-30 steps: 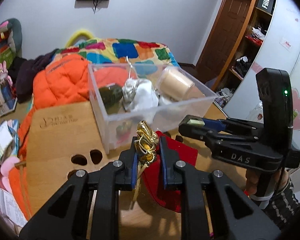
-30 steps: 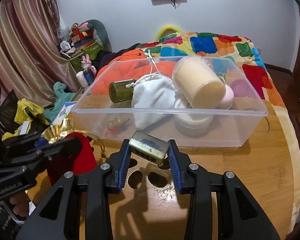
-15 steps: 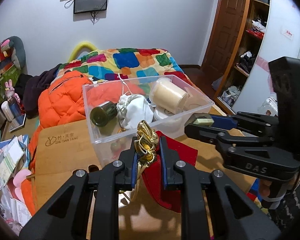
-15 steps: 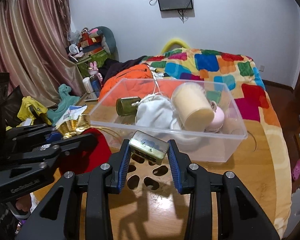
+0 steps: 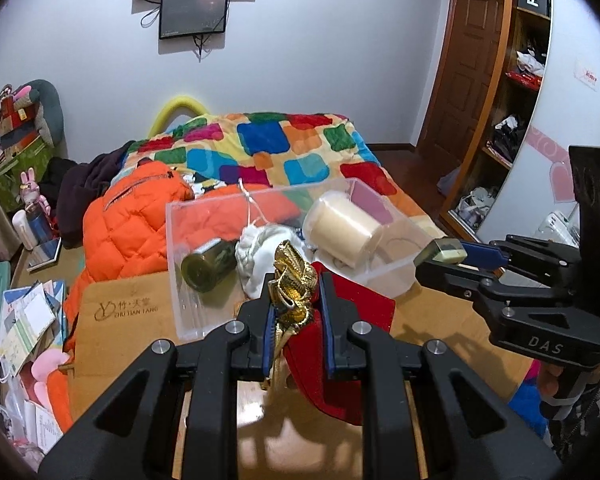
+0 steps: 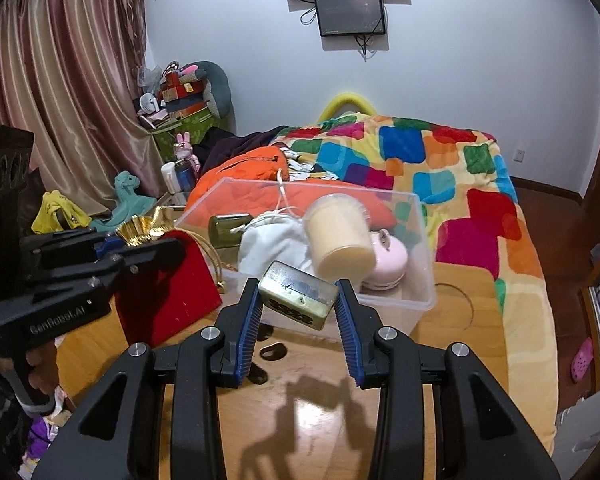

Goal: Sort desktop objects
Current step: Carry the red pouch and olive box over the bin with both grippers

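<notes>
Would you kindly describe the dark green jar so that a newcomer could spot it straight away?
Find the clear plastic bin on the wooden table in front of the bed. The dark green jar lies on its side at the bin's left end, beside the white cloth pouch. It is the only dark, glassy thing there; its neighbours are pale.

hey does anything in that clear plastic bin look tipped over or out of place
Yes. In the clear plastic bin, the cream cylindrical jar leans tilted on the white cloth pouch, and the dark green glass bottle lies on its side. They look dropped in loosely, not arranged. Nothing looks spilled or broken.
</notes>
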{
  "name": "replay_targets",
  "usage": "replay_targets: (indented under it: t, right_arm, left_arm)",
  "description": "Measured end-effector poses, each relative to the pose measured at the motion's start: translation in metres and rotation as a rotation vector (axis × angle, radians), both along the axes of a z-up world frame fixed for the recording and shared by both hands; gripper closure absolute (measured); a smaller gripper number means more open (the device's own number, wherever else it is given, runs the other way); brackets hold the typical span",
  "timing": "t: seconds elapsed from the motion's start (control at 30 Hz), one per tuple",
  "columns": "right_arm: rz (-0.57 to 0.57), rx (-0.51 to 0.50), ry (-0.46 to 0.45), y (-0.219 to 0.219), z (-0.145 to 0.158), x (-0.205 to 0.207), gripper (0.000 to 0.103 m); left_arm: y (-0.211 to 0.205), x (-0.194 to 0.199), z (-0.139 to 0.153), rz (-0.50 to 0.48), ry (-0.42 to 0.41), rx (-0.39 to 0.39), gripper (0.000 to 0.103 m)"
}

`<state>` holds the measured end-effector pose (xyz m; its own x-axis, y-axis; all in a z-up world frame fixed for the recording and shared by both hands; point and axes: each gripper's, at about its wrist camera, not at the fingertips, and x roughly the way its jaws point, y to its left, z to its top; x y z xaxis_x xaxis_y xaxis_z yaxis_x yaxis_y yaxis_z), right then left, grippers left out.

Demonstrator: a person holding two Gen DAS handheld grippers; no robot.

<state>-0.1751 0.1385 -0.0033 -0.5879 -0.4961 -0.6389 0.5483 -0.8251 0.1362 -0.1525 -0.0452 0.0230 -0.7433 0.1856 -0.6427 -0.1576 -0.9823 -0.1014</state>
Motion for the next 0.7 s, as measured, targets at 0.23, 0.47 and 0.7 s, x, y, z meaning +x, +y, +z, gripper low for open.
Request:
replay_targets:
  t: [0.23, 0.47, 0.7]
  right_arm:
    - [-0.043, -0.014, 0.024, 0.014, 0.010, -0.019, 0.069]
    - [-0.068, -0.008, 0.052, 0.020, 0.021, -0.036, 0.069]
    - [-0.062, 0.015, 0.058, 0.015, 0.021, -0.052, 0.069]
  left_arm:
    - [-0.005, -0.011, 0.017, 0.009, 0.035, 0.001, 0.085]
    - [-0.012, -0.025, 0.031, 0.016, 0.065, 0.011, 0.085]
    - [-0.013, -0.046, 0.028, 0.019, 0.060, 0.014, 0.085]
